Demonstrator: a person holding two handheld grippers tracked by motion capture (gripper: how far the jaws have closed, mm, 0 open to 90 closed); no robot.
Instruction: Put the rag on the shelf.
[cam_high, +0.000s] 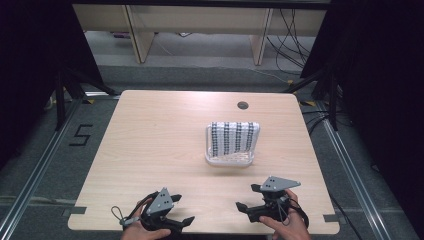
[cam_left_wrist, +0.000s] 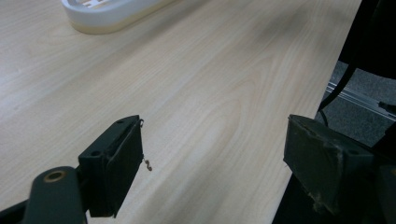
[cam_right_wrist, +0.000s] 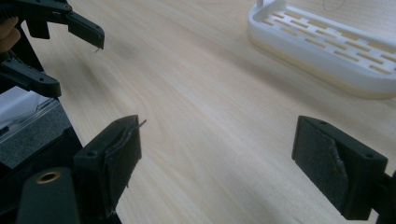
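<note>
On the pale wooden worktop (cam_high: 165, 145) stands one white slotted rack (cam_high: 229, 159), a little right of the middle, and in it one fold of black-and-white patterned cloth (cam_high: 234, 137) leans upright against the rack's raised back. Nothing else lies on the wood near it; a single round cable hole (cam_high: 243, 105) sits near the far edge, well apart from the rack.

Two tongs are held at the near edge, one in each hand. The left tongs (cam_high: 181, 220) rest at the near left over the left hand (cam_high: 142, 231), their jaws spread wide and empty, with a grey three-cornered plate on top and a cable loop trailing to the left. The right tongs (cam_high: 247, 196) sit at the near right above the right hand (cam_high: 286, 227), likewise released and holding nothing. Both are well apart from the rack.

In the left gripper view the left tongs (cam_left_wrist: 212, 158) are parted over bare wood, with the worktop's edge running under the right jaw and a corner of the rack (cam_left_wrist: 112, 14) at the top left. In the right gripper view the right tongs (cam_right_wrist: 217, 161) are equally wide open; the rack's slotted base (cam_right_wrist: 327, 53) lies ahead to the right, and the left tongs (cam_right_wrist: 77, 60) show at the upper left.

Beyond the worktop are a grey floor with a taped "5" (cam_high: 80, 135), pale desk legs, black stands and loose cables.
</note>
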